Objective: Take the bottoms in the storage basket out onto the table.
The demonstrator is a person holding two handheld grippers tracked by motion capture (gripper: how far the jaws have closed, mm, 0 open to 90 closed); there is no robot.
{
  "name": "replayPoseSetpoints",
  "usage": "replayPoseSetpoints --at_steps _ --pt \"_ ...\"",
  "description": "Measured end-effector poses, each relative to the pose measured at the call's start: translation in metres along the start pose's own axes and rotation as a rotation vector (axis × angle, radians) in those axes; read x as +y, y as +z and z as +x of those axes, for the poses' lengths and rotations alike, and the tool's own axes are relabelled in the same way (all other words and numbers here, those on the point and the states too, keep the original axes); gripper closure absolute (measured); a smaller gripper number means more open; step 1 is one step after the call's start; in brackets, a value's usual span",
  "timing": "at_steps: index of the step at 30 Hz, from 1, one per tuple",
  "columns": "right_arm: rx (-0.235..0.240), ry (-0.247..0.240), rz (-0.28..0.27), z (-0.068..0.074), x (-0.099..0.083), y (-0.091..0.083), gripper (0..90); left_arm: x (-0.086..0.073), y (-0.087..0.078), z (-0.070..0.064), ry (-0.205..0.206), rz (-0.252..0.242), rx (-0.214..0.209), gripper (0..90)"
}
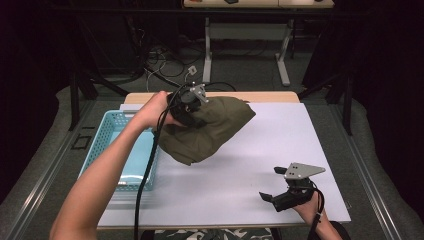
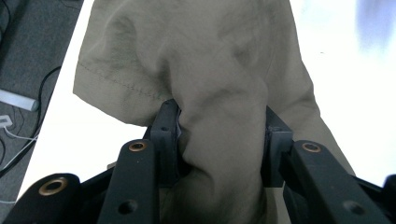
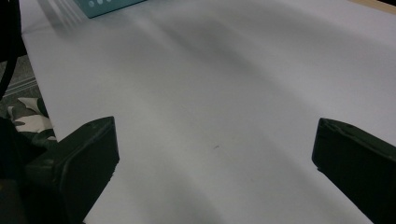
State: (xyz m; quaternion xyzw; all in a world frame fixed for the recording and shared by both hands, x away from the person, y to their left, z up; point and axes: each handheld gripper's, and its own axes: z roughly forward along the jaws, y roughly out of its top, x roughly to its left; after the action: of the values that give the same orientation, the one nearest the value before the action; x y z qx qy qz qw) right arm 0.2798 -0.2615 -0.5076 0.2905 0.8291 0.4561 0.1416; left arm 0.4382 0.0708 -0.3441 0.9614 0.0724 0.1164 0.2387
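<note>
Cloth [image 1: 210,131], olive and bunched, hangs pinched in the left gripper [image 2: 219,140], lifted just beside the blue basket [image 1: 107,135]. Right gripper [image 1: 280,184] rests well apart from that basket, jaws spread wide, holding nothing.

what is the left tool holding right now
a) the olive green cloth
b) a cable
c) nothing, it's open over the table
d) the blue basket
a: in the left gripper view the left tool has its jaws pinched on a bunched fold of the olive green cloth, and the high view shows that cloth hanging from it beside the blue basket.
</note>
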Motion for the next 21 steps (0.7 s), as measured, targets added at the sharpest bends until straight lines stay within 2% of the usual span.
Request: replayPoseSetpoints --at_steps 6,9,21 --pt "0.000 -0.003 0.001 0.000 0.000 0.001 0.4 0.005 0.004 -0.002 0.025 0.032 0.002 59.4" --pt "0.001 -0.003 0.003 0.000 0.000 0.001 0.4 0.006 0.008 -0.001 0.017 0.032 -0.012 59.3" --pt "0.000 -0.001 0.004 0.000 0.000 0.001 0.4 0.010 0.019 -0.005 0.039 0.045 -0.029 59.3"
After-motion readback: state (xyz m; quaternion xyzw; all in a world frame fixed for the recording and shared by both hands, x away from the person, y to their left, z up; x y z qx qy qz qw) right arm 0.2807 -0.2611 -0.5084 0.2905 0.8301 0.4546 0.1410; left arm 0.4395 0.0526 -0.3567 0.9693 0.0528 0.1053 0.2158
